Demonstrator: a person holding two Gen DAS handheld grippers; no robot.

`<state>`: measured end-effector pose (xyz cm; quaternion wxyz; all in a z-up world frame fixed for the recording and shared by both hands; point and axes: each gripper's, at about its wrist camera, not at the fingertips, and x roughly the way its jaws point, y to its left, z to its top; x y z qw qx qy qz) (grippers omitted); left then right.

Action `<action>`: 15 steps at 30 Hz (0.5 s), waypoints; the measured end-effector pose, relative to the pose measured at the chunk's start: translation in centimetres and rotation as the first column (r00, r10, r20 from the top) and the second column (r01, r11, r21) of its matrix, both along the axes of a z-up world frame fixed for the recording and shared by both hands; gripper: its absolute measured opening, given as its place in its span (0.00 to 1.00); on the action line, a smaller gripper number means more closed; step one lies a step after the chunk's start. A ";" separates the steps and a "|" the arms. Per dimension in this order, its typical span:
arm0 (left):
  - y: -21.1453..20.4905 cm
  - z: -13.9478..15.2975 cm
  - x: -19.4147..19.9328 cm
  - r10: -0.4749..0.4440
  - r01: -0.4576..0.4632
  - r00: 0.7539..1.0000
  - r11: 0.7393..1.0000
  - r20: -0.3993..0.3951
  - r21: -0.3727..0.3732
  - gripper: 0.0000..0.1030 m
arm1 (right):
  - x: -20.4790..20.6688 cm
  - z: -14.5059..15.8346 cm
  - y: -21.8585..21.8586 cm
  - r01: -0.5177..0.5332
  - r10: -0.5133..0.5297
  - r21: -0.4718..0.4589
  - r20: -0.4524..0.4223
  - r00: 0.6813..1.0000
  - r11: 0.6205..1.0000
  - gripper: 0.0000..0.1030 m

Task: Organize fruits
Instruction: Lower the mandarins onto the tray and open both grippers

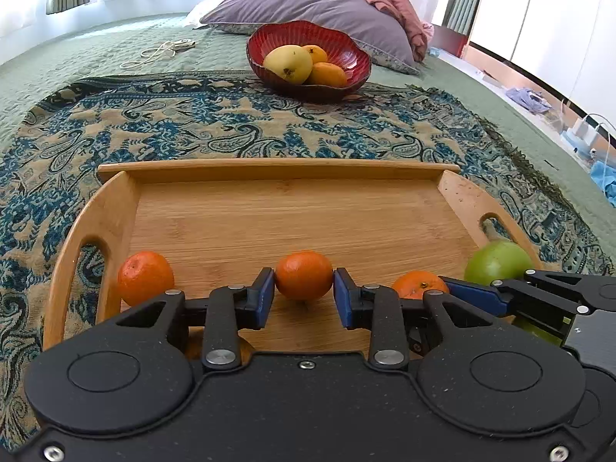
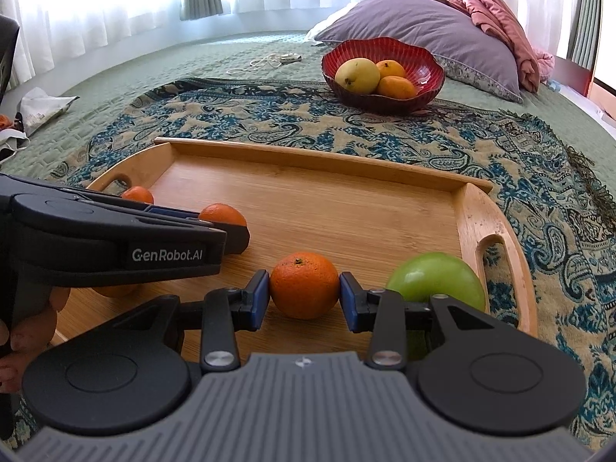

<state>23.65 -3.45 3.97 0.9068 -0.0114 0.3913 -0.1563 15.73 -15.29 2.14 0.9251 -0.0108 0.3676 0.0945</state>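
Observation:
A wooden tray [image 1: 292,200] [image 2: 346,200] lies on a paisley cloth and holds several tangerines and a green apple [image 1: 496,261] [image 2: 435,277]. My left gripper [image 1: 304,288] is shut on a tangerine [image 1: 304,274] near the tray's front edge; another tangerine [image 1: 145,277] sits at its left. My right gripper [image 2: 304,288] is shut on a tangerine [image 2: 304,284], with the apple just to its right. That tangerine [image 1: 419,284] also shows in the left wrist view. A red bowl [image 1: 346,44] [image 2: 423,57] beyond the tray holds a yellow pear and two oranges.
The tray sits on a bed with a green quilt [image 1: 115,46]. A purple pillow [image 1: 315,4] and pink blanket [image 2: 496,19] lie behind the bowl. A white cable [image 1: 161,52] lies at the far left. Papers [image 2: 38,109] lie at the bed's left edge.

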 end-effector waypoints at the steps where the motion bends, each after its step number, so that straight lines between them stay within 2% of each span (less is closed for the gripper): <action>1: 0.0 0.1 -0.1 -0.001 0.001 1.000 1.000 0.004 0.000 0.30 | 0.0 0.0 0.0 -0.001 0.001 -0.001 0.001 1.000 1.000 0.45; 15: 0.4 1.6 -1.8 -0.007 0.005 0.998 0.999 0.067 0.031 0.49 | -0.9 0.5 -0.2 -0.004 0.004 0.001 0.019 1.000 1.000 0.64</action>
